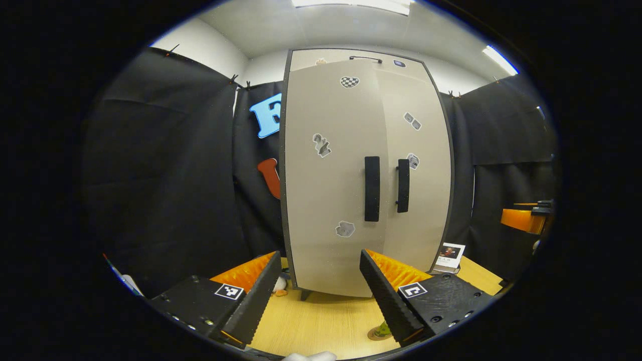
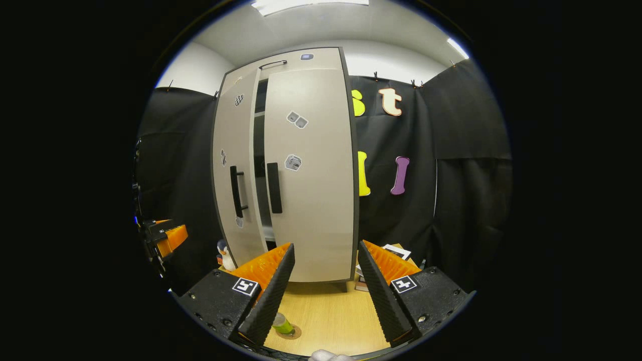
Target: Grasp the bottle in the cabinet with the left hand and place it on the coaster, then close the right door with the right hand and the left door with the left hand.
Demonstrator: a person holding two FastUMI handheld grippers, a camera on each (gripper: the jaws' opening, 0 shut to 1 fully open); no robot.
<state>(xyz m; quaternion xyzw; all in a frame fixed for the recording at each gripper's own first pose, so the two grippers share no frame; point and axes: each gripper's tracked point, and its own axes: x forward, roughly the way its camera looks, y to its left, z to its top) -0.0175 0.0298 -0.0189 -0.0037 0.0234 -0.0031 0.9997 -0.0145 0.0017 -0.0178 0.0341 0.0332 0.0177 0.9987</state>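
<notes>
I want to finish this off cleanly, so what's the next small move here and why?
Probably bring the left gripper forward to push the left door shut. The bottle already stands on the coaster, and the right door looks closed, while the right gripper view shows a dark gap beside the left door. Both grippers are open and hold nothing.

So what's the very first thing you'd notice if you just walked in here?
A tall pale cabinet at the back of the wooden table, with stickers and two dark handles. In the right gripper view its left door is ajar, leaving a dark gap, while the right door looks shut. Near the front, a green bottle stands on a coaster.
</notes>
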